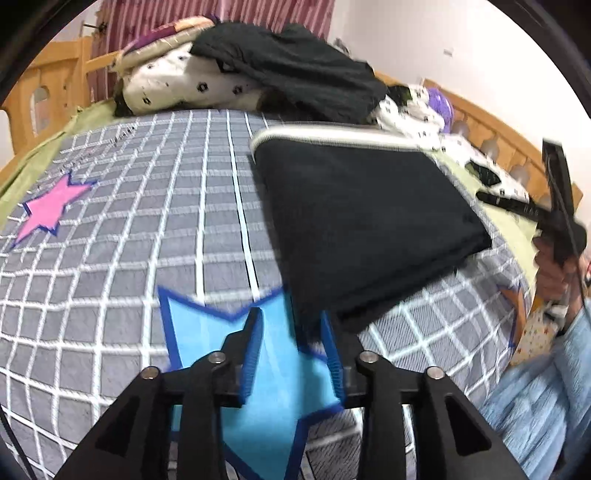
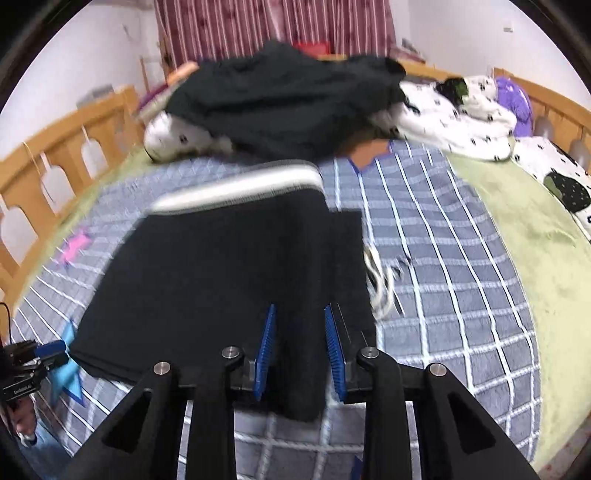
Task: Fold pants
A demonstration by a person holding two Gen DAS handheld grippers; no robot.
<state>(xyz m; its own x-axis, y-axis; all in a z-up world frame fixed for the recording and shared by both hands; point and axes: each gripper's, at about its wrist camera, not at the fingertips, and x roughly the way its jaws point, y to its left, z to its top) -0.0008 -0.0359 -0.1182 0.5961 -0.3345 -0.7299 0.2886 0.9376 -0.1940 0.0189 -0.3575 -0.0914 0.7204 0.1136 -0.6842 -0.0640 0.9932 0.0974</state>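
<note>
The folded black pants [image 1: 365,225] lie on the checked bedspread [image 1: 129,258]. The left gripper [image 1: 291,325] hovers spread at their near corner; the right gripper [image 2: 300,321] gapes empty above their near edge.

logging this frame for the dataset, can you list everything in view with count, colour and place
pants: one, black with a grey-white waistband, folded flat on the quilt
quilt: one, grey with a white grid and pink and blue stars, covers the bed
blanket: one, pale green, under the quilt
dark clothes: one heap, black, at the far end
bedding: white with black marks, far end
bed rail: wooden, around the bed
curtain: red striped, behind
left gripper: fingers open, empty
right gripper: fingers open, above the pants
</note>
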